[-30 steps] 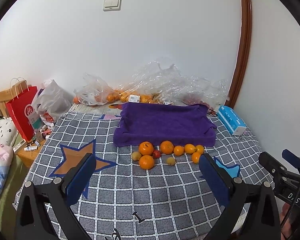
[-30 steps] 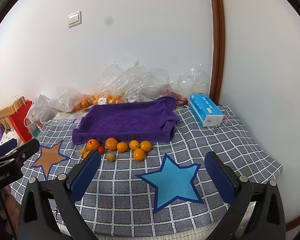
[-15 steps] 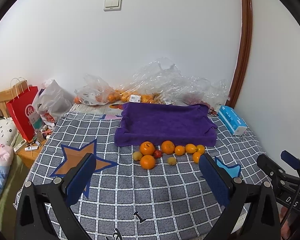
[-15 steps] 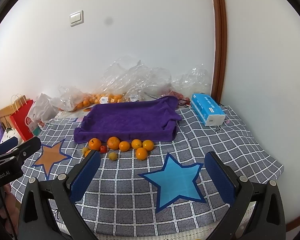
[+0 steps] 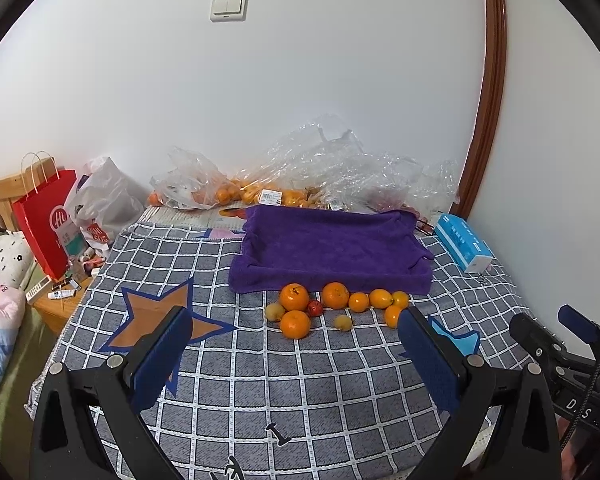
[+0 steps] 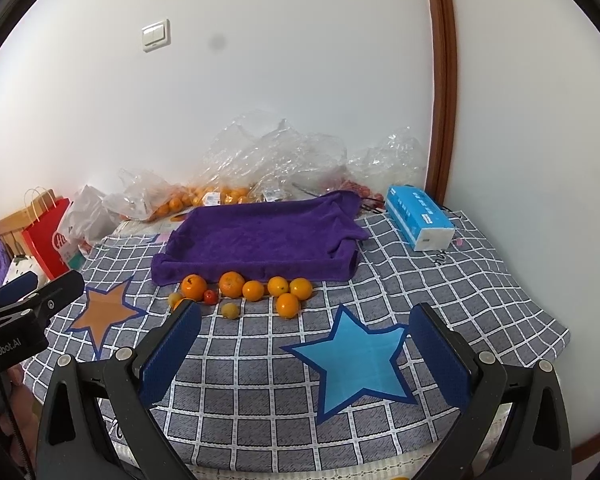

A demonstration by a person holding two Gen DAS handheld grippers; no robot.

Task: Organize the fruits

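Several oranges (image 5: 295, 324) (image 6: 287, 305), a small red fruit (image 5: 315, 308) (image 6: 210, 297) and small yellow fruits (image 5: 343, 322) (image 6: 230, 311) lie in a loose row on the checked cloth, just in front of a tray draped with a purple towel (image 5: 328, 248) (image 6: 260, 240). My left gripper (image 5: 296, 356) is open and empty, held above the cloth short of the fruits. My right gripper (image 6: 306, 356) is open and empty over the blue star, to the right of the fruits.
Clear plastic bags with more oranges (image 5: 260, 192) lie against the back wall. A blue tissue pack (image 6: 420, 222) lies right of the tray. A red paper bag (image 5: 46, 224) and a grey bag (image 5: 104, 208) stand at the left. The bed edge drops off on the left.
Both grippers have crept slightly forward towards the fruits; the fruits and tray look a little nearer. Both stay open and empty.
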